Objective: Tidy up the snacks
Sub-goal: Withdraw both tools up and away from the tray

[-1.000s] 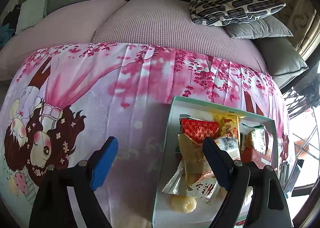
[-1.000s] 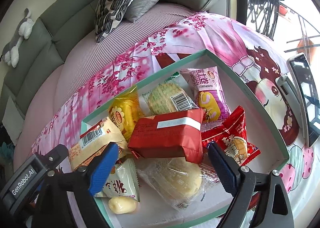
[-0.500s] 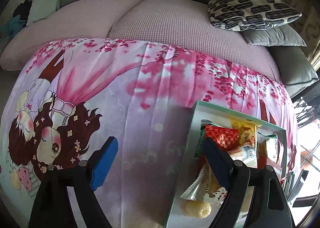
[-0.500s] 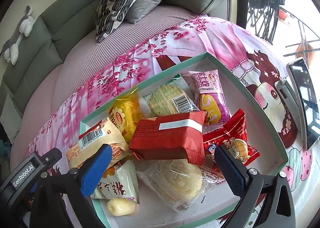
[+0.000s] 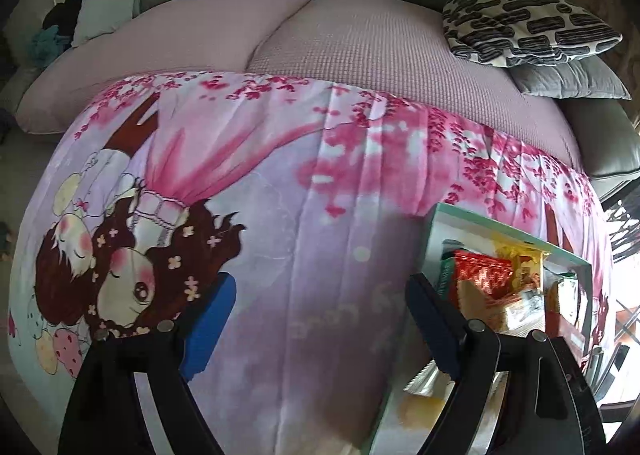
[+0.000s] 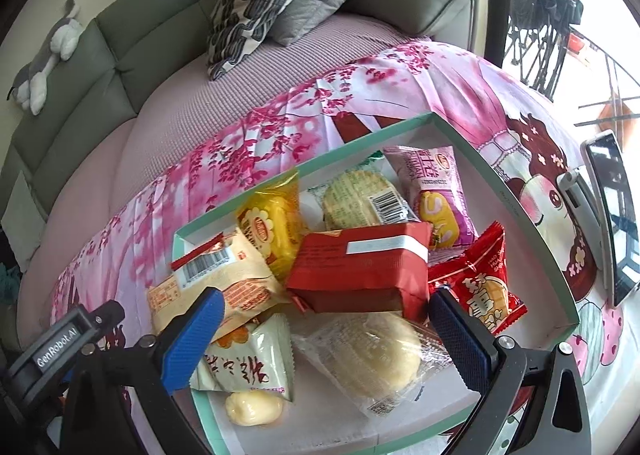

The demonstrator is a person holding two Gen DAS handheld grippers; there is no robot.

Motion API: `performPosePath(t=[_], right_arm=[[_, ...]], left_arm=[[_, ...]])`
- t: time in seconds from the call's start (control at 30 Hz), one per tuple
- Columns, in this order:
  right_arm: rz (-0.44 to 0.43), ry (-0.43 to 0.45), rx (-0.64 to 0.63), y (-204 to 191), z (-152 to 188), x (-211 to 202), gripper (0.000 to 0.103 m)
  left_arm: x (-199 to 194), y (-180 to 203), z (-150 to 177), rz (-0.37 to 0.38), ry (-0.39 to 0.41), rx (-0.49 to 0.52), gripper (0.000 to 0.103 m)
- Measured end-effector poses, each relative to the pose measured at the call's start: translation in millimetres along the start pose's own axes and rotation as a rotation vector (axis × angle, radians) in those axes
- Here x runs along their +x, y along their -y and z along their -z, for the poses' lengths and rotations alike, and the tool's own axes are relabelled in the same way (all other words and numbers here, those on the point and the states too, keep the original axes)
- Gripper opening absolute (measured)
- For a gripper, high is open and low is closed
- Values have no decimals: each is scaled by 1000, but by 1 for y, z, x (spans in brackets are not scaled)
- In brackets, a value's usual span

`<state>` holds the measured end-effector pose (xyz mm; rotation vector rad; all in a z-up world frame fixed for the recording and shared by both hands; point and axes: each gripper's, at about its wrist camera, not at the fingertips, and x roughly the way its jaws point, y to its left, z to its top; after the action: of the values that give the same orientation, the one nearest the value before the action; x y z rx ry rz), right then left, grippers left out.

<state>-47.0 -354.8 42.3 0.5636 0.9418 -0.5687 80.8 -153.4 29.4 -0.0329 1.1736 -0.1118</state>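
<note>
A white tray with a teal rim [image 6: 500, 175] lies on a pink cartoon blanket [image 5: 304, 183] and holds several wrapped snacks. Among them are a red packet [image 6: 360, 271], a yellow packet [image 6: 272, 223] and a clear-wrapped pale bun [image 6: 368, 359]. My right gripper [image 6: 326, 339] hovers open over the tray's near part, with the bun between its blue pads [image 6: 192, 335] but untouched. My left gripper [image 5: 320, 319] stands open above bare blanket, left of the tray [image 5: 436, 231], with nothing between its fingers. Its right finger hides part of the tray.
A phone on a stand [image 6: 608, 215] sits right of the tray. A patterned pillow [image 5: 524, 27] and a grey pillow [image 5: 568, 75] lie on the sofa seat [image 5: 360, 43] behind the blanket. A plush toy [image 6: 48, 55] rests on the sofa back.
The left gripper has moved left off the tray, which now sits at the right edge of its view. The right gripper's jaws have spread wider over the snacks.
</note>
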Motion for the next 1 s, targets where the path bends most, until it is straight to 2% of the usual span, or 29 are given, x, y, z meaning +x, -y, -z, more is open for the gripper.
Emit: performPosePath(t=[0.4,0.6,1.0], right_arm=[[1,15,-66,-20,13,-11,103],[0,24,-104,-29,27,-19,103],[0,22,-163,-40,59,-29,103]], left_arm=[[-19,-23,9,0,36,21,87],[-24,-34,18,-27,60,40,87],[-22,-56,48,-47,24,25,87]])
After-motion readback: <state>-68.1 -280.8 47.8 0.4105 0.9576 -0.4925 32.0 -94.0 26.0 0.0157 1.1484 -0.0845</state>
